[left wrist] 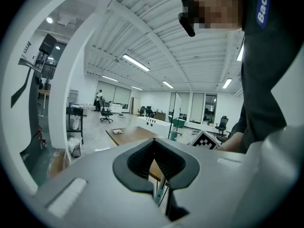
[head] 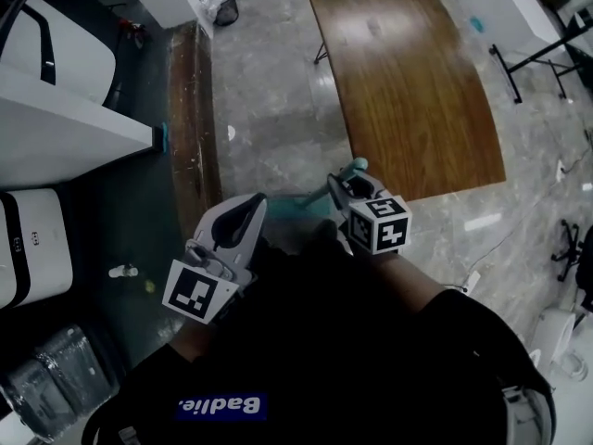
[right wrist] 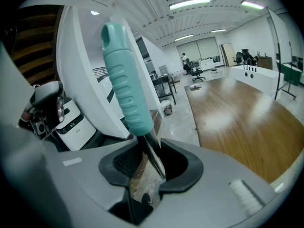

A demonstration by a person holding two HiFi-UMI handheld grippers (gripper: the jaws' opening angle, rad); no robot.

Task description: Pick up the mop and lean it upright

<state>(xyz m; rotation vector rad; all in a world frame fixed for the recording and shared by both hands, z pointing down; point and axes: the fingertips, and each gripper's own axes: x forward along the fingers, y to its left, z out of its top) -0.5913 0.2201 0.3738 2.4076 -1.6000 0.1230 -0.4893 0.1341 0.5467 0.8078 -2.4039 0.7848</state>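
Lettering "Badlie" is being shown on the person's dark top (head: 278, 369). Close before it, the mop (right wrist: 127, 91) shaft is being clamped below its teal grip by the right gripper (right wrist: 151, 163), while the left gripper (left wrist: 155, 163) jaws are being held apart, gripping nothing.

Mop (right wrist: 127, 94): teal ribbed plastic grip w/ rounded end, fitted on a slim shiny metal shaft. Shaft is clamped betw. the jaws of my right gripper (right wrist: 149, 167), just below the grip. Grip stands up out of the jaws, tilted left in right gripper view. Head view: only the teal grip end shows, poking past the gripper.
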